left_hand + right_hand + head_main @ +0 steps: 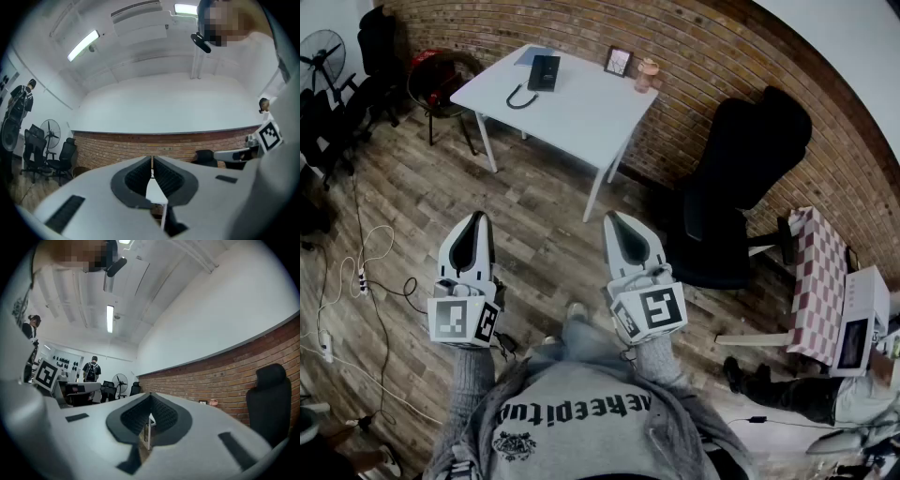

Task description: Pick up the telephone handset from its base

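Observation:
The black telephone lies on the far white table, with its black cord curling beside it; the handset cannot be told apart from the base at this distance. My left gripper and right gripper hang side by side close to my body, over the wooden floor and well short of the table. Both are shut with nothing between the jaws. In the left gripper view the left gripper points at the brick wall. The right gripper shows closed tips in the right gripper view.
A picture frame and a small pink cup stand at the table's back edge. A black office chair stands right of the table. Cables trail on the floor at left. A checkered stand with a microwave is at right.

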A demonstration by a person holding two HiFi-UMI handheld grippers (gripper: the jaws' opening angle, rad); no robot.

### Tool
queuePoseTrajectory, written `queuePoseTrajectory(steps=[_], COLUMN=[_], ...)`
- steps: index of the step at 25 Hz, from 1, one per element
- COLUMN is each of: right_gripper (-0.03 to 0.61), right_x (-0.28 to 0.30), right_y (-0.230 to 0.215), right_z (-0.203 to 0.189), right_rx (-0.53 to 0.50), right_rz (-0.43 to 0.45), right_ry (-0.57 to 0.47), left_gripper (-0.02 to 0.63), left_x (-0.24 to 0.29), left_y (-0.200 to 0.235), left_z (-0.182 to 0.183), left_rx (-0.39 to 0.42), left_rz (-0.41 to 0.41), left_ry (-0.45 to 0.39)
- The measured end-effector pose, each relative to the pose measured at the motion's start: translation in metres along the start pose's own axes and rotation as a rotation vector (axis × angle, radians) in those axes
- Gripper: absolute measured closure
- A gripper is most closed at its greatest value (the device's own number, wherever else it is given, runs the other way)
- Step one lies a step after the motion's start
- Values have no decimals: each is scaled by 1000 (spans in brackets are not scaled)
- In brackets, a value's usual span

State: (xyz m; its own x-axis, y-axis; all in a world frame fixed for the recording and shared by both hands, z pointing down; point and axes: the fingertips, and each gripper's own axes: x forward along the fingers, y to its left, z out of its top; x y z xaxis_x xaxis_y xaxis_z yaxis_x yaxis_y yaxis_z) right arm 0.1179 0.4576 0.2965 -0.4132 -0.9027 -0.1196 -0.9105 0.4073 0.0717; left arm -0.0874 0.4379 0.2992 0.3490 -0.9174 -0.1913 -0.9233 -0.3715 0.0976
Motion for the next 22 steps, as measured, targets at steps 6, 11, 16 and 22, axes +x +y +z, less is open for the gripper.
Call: queuePoseTrajectory(steps=[6, 11, 16, 22], right_gripper=[575, 575, 575, 575], right_x=[-2, 2, 7, 16], right_y=[5, 10, 11, 0], right_z=[6, 10, 11, 1], right_rx=[-11, -12, -17, -16], right_rz=[6, 15, 15, -9], right_ry=[-8, -17, -23, -23], left_gripper=[598, 598, 598, 598], left_x=[-2, -3, -3, 2], left_y=[-8, -3, 1, 8], left_z=[5, 9, 10, 0], left_rx=[42, 45, 48, 34], left_rz=[-51, -48, -44, -26], left_ry=[-6, -15, -23, -15])
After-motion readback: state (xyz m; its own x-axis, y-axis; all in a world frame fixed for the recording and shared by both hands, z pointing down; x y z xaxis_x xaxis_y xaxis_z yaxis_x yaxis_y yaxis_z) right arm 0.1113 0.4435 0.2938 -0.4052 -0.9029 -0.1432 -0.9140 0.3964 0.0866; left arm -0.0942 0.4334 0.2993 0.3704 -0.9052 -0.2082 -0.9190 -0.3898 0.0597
